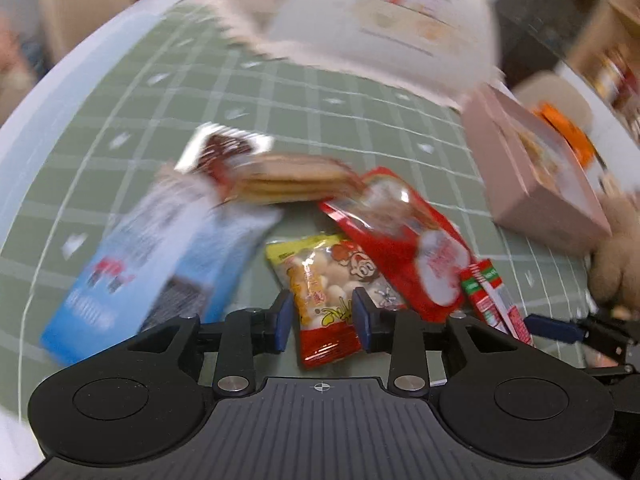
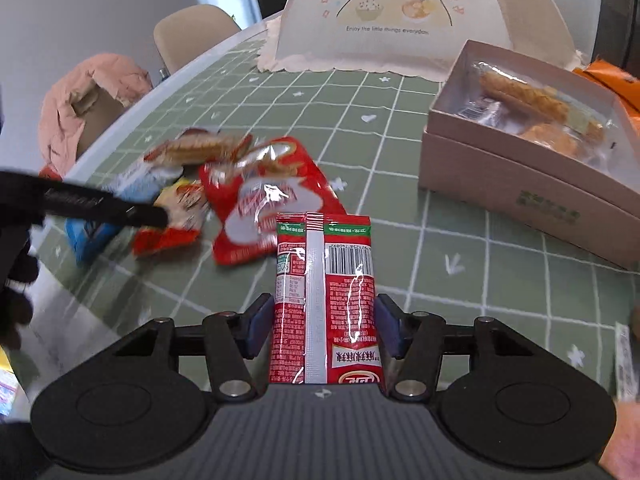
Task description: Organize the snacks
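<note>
While the right gripper point(image 2: 325, 330) clamps a red sachet point(image 2: 325, 300) above bare green mat point(image 2: 480, 280), the left gripper point(image 1: 320, 316) pinches a yellow bag point(image 1: 320, 292) at the snack pile's near edge; the pink box point(image 2: 520, 184) sits well apart.

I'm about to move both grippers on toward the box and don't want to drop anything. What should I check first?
1. Right gripper shut on red packet: ok, both pads touch its sides.
2. Left gripper around the yellow packet: cannot tell whether it is clamped; picture blurred.
3. Box open: ok, no lid on it.
4. Room in box: cannot tell; wrapped snacks already inside.
5. Path from the right gripper to the box: ok, bare mat between.
</note>
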